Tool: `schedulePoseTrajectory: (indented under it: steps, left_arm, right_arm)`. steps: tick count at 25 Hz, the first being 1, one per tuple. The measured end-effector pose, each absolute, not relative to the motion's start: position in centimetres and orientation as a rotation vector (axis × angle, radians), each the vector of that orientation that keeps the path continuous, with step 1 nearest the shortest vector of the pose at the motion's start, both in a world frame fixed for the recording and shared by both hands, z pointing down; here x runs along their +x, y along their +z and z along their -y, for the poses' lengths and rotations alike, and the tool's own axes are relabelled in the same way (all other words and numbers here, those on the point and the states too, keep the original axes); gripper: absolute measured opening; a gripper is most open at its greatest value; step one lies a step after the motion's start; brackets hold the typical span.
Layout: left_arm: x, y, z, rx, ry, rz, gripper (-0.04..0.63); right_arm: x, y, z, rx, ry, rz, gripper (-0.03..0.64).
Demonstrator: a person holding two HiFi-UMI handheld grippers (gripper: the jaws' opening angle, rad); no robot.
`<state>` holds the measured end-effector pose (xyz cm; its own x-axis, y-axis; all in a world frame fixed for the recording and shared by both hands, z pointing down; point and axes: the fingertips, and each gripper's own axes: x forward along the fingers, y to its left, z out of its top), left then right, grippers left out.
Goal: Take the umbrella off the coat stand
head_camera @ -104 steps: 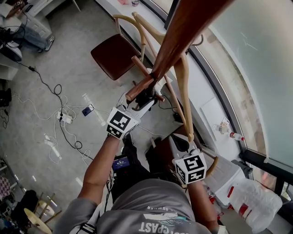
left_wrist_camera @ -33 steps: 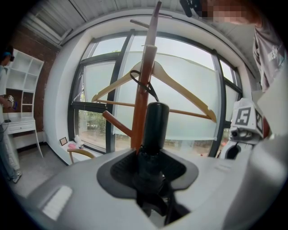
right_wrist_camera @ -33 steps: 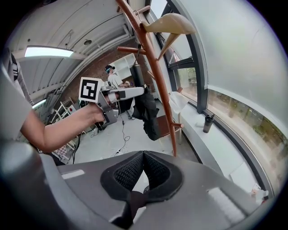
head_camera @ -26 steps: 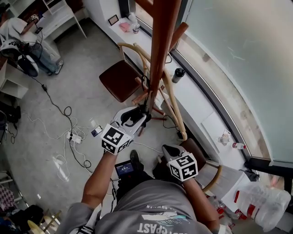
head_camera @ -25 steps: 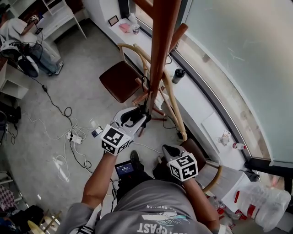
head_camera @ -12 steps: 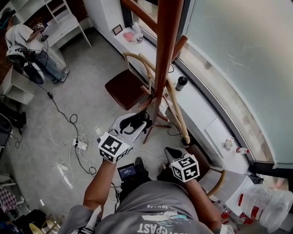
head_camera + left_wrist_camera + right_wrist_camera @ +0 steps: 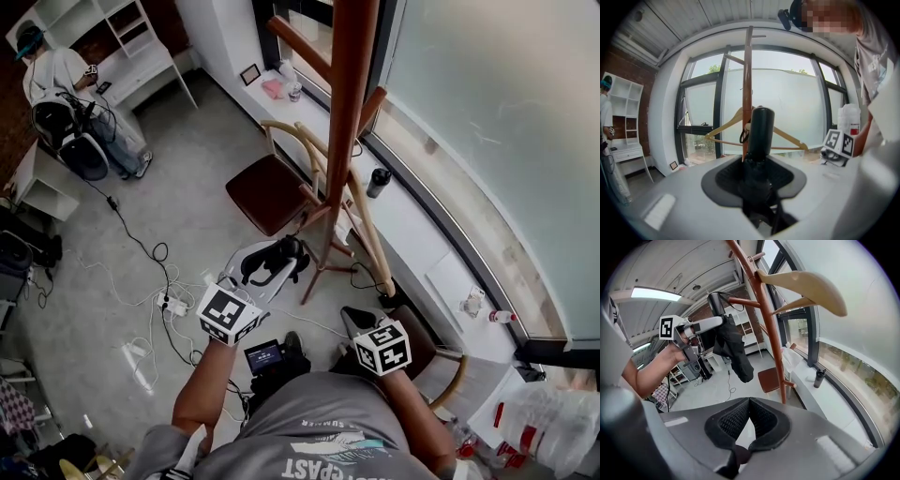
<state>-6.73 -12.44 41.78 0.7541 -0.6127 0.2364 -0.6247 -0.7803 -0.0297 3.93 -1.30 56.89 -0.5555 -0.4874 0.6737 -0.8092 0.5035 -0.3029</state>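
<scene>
On the grey floor (image 7: 187, 187) we see the coat stand (image 7: 352, 103), a brown chair (image 7: 267, 192) left of it, and cables (image 7: 131, 239) with a power strip (image 7: 173, 305) nearer.

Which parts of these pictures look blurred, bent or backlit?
Left gripper view: the black folded umbrella is dark and soft against the bright window; right gripper view: the reddish-brown wooden coat stand bows from lens distortion; head view: evenly lit.

The left gripper (image 7: 716, 321) holds the black umbrella (image 7: 734, 352) up beside the coat stand (image 7: 762, 310); the right gripper (image 7: 749, 401) has its jaws together, empty.
</scene>
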Motion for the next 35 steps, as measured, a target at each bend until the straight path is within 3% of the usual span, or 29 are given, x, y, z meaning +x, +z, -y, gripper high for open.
schedulePoseTrajectory:
  steps: [35]
  left_arm:
    - [-12.5, 38.7, 8.6, 2.866, 0.342, 1.115, 0.137]
  right_arm:
    - [3.1, 54.8, -1.0, 1.12, 0.838, 2.267, 0.002]
